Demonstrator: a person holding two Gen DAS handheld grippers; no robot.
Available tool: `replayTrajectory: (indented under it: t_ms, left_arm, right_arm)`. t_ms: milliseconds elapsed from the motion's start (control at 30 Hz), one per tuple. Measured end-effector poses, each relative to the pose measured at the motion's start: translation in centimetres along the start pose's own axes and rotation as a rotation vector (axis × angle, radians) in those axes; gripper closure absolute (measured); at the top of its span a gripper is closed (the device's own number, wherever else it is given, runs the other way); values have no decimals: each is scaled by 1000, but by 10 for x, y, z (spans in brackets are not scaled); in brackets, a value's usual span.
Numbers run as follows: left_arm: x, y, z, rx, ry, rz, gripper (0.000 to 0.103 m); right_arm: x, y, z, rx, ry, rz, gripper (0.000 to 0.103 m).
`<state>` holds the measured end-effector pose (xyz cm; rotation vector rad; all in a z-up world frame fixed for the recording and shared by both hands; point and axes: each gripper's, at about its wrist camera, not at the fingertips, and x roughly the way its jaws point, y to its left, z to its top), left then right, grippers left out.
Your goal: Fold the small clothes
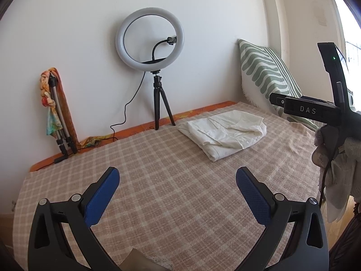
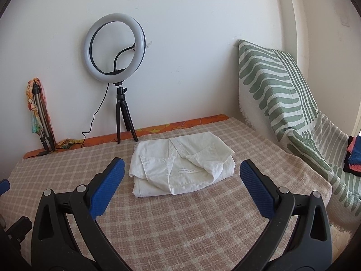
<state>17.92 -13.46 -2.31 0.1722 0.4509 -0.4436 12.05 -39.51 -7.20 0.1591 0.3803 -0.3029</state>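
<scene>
Item: white shirt (image 2: pixel 182 164), folded into a rough rectangle, collar and a small label facing up. It lies flat on the checked blanket (image 2: pixel 191 221), the landmark for every entry below, toward the blanket's far half and nearer the wall than the cameras. Nothing touches it.

Left gripper (image 1: pixel 177 180): released, blue pads spread wide with nothing between them. It is held over the near part of the blanket, well short of the shirt, which sits ahead and to its right.

Right gripper (image 2: pixel 181 174): released, blue pads spread wide, empty. It is held over the near part of the blanket with the shirt straight ahead, framed between the pads but apart from them. In the left wrist view its black body shows at the blanket's right edge, marked "DAS", gripped by a hand (image 1: pixel 325 146) in a pale glove.

Ring light (image 2: pixel 115 48): on a small black tripod standing at the blanket's far edge, by the wall, behind and left of the shirt. A black cable hangs from it.

Folded tripod (image 2: pixel 41 117): leaning on the wall at the blanket's far left corner, with a colourful scarf (image 2: pixel 36 103) draped over it.

Green striped cushion (image 2: pixel 277 94): propped against the wall at the blanket's far right side.

Stack of clothes (image 2: pixel 354 153): beyond the blanket's right edge, dark, pink and blue.
</scene>
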Motion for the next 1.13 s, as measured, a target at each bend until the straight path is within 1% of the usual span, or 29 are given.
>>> replayTrajectory:
  t_ms: [933, 1133]
  left_arm:
    - [-2, 0, -2, -11, 14, -6, 0]
    - [-1, 1, -3, -18, 22, -21, 0]
  right_arm:
    - [4, 7, -3, 4, 11, 10, 0]
    - [6, 6, -3, 2, 16, 12, 0]
